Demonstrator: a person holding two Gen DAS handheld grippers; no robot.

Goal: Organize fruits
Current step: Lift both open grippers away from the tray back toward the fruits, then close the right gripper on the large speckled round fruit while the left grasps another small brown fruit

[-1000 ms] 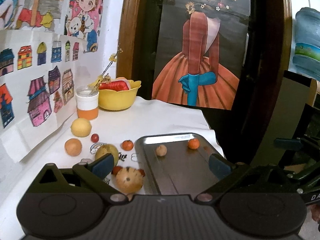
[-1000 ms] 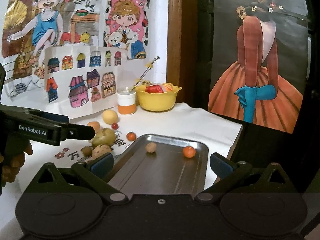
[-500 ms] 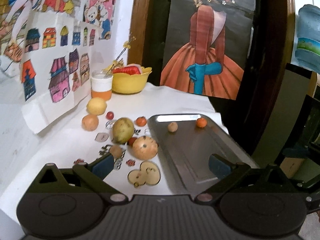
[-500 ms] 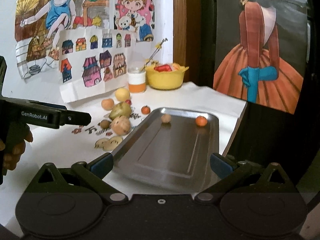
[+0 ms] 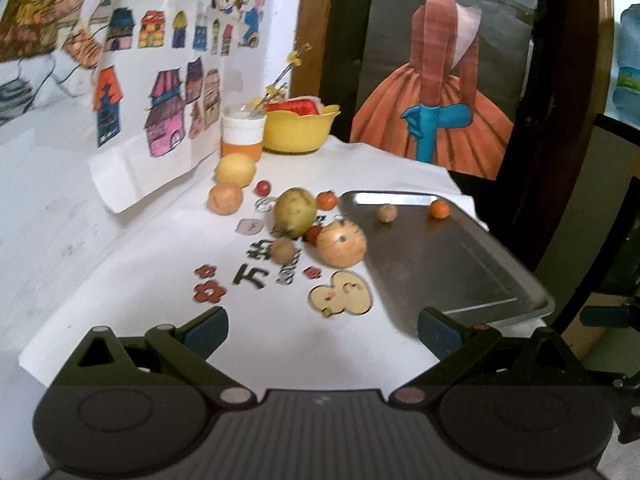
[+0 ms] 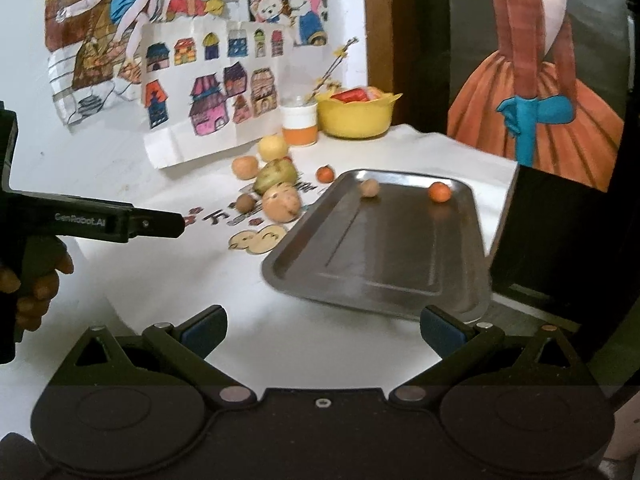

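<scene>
A metal tray [image 5: 448, 264] [image 6: 384, 248] lies on the white table and holds a small brown fruit [image 5: 387, 213] [image 6: 369, 188] and a small orange fruit [image 5: 439, 209] [image 6: 439, 191] near its far end. Left of the tray sits a cluster: a green pear [image 5: 295, 211] [image 6: 276, 172], a peach-coloured fruit [image 5: 342, 243] [image 6: 281, 203], a yellow fruit [image 5: 234, 170], an orange fruit [image 5: 225, 199] and small red ones. My left gripper [image 5: 322, 330] is open and empty, well short of the fruit. My right gripper [image 6: 322, 330] is open and empty before the tray's near edge.
A yellow bowl [image 5: 298, 130] with red contents and a white-and-orange cup [image 5: 243, 131] stand at the back by the wall of drawings. Stickers [image 5: 340, 294] lie on the tablecloth. A hand [image 6: 36, 280] holds the left gripper's handle at the left. The table drops off right of the tray.
Both grippers have pulled back from the table, so the fruit and tray look farther away. The fruit and tray have not moved. Both stay open.
</scene>
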